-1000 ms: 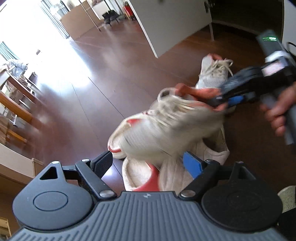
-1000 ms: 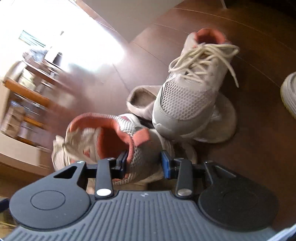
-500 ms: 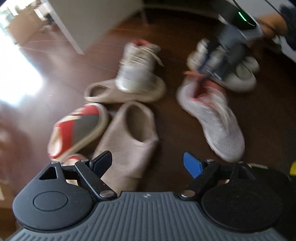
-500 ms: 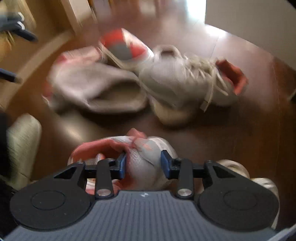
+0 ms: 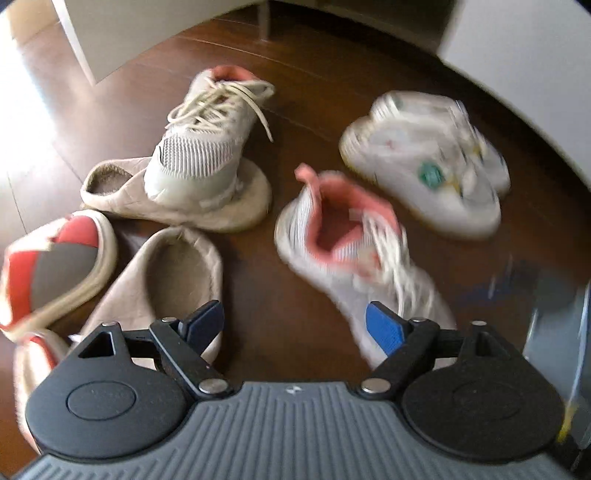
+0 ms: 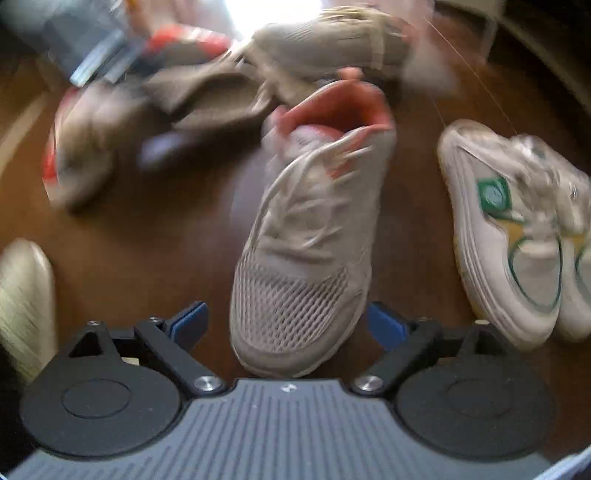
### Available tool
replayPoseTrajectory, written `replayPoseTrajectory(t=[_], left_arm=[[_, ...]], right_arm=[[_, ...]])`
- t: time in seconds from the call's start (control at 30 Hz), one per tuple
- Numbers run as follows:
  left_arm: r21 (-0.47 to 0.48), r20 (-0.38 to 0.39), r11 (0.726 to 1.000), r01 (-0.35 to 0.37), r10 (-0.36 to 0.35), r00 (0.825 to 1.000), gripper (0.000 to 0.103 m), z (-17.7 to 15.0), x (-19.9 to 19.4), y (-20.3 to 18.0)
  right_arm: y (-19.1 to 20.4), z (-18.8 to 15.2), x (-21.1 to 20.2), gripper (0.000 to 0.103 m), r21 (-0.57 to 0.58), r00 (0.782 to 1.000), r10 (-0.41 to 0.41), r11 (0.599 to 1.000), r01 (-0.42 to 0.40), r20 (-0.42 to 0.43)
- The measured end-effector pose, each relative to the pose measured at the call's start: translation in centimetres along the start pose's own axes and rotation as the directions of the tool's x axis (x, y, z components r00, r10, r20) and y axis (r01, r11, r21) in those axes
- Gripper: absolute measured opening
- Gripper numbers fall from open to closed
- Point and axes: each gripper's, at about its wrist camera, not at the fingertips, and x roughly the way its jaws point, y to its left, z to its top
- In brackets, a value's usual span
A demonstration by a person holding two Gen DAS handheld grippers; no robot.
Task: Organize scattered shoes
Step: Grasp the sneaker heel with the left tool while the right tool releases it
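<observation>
- Here the right gripper stands spread wide over the toe of a grey mesh sneaker with coral lining; its jaws have just been opening, the toe sits between the blue pads, and neither pad presses on it, so the shoe is let go and lies on the floor.
- The left gripper is also released, holding nothing; its jaws have just been closing a little, with only bare floor between them. One pad hangs over a beige slipper, the other over the toe of that same coral-lined sneaker.
- Sneakers of the grey and coral kind: two. The second grey sneaker stands with its toe on top of another slipper.
- Beige slippers: two. The second beige slipper lies under that sneaker, just beyond the first.
- White sneakers with green badges: two, side by side as a pair, just beside the released sneaker on its far side from the slippers.
- A red, grey and cream shoe touches the near slipper at the left wrist view's left edge; whether more lies below it is too blurred to tell.
- The surface is a dark brown wooden floor, glossy, with bright glare at the left.
- White furniture panels stand behind the shoes.
</observation>
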Motion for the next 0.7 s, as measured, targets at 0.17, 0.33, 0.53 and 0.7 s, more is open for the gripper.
replayPoseTrajectory(t=[0.17,0.33,0.53,0.7], left_arm=[[-0.134,-0.016,0.991,0.014,-0.017,1.000,0.062,2.3,4.3,0.7],[-0.128,-0.098,0.992,0.003,-0.016,0.995,0.033,3.1,8.5,0.4],[-0.140,-0.089,0.990,0.034,-0.046,0.995,0.034,4.2,10.0,-0.3],[-0.147,-0.066,0.988,0.052,-0.062,0.996,0.034,6.0,11.0,-1.4]], right_arm=[[0.3,0.4,1.6,0.088,0.024,0.998,-0.066,0.997,0.066,-0.017],[-0.2,-0.1,1.8,0.082,-0.039,0.999,-0.049,0.998,0.049,-0.009],[-2.3,-0.4,2.8,0.076,0.000,0.995,-0.101,0.995,0.101,-0.024],[-4.3,-0.3,2.8,0.075,0.047,0.989,-0.147,0.988,0.149,-0.035]])
